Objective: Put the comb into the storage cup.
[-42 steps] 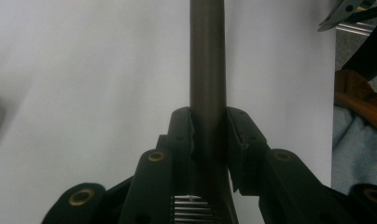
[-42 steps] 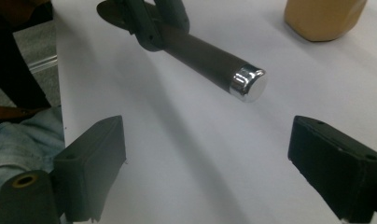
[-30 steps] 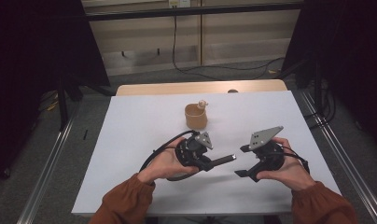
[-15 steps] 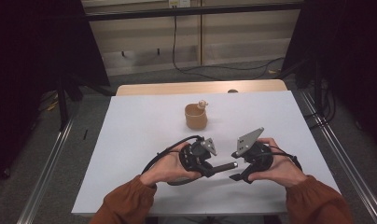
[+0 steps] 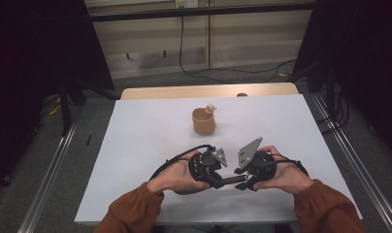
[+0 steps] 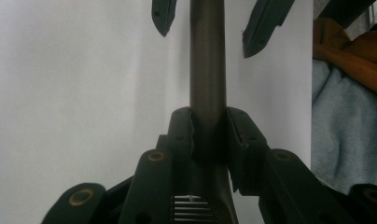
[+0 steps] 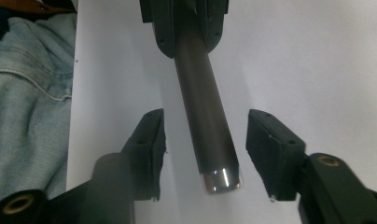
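In the high view both hands sit at lower centre of the frame on the white table (image 5: 136,145), closer together than a second ago, when the right one lay further toward the right edge. The left gripper (image 5: 218,178) clamps a dark rod (image 5: 233,179) that lies level between the two hands, pointing right. In the left gripper view its jaws press the rod (image 6: 207,70) on both sides at mid-frame, and the rod runs straight up to the top edge, where the other gripper's two jaw tips hang on either side of it.

The right gripper (image 5: 243,180) has slid left since the earlier frames, so that the rod's free end now lies between its jaws. Those jaws have just been closing, from wide to a middling gap. In the right gripper view the rod (image 7: 206,126) comes down from the top centre, its shiny end at lower centre, with a clear gap to each pad; nothing is squeezed yet.

A tan cup (image 5: 204,121) with a small pale object (image 5: 211,108) at its rim stands at centre frame, well apart from the hands, unmoved.
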`<state>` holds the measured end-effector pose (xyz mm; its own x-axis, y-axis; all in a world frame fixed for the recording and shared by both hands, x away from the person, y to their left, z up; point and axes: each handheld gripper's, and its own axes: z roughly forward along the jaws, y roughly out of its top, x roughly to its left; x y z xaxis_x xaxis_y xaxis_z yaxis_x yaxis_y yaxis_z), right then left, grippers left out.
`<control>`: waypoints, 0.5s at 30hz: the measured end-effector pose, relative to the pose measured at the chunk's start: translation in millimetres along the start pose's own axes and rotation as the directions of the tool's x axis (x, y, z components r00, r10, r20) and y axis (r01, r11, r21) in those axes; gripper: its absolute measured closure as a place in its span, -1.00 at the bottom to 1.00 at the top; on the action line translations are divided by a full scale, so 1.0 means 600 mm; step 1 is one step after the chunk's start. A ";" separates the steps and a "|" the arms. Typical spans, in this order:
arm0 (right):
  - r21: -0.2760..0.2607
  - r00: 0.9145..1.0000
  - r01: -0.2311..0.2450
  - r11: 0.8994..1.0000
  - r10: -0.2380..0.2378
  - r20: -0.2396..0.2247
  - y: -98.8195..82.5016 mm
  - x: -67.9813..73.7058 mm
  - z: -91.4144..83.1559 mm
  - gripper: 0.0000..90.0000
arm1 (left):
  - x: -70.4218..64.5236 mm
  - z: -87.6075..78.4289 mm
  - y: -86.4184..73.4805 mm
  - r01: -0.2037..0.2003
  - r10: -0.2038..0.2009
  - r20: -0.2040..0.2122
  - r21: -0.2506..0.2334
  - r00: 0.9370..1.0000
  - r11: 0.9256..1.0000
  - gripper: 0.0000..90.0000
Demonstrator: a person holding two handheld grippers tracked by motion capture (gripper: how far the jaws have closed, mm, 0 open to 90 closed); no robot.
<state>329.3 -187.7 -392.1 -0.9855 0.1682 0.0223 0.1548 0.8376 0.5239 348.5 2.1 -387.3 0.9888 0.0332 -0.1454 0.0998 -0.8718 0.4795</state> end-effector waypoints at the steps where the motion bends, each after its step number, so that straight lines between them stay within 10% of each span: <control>1: 0.003 1.000 0.012 1.000 -0.012 -0.010 0.002 0.000 0.002 0.19 | 0.000 -0.001 0.000 -0.004 0.004 0.000 -0.001 1.000 1.000 0.62; 15: 0.043 0.998 0.053 0.998 -0.051 -0.044 0.007 -0.001 0.012 0.57 | -0.002 0.002 -0.001 -0.015 0.015 0.019 0.002 1.000 1.000 0.61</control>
<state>331.4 -180.5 -395.9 -0.9942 0.1023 0.0327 0.1052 0.8671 0.4868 347.3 1.9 -388.3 0.9878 0.0111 -0.1551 0.0851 -0.8732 0.4798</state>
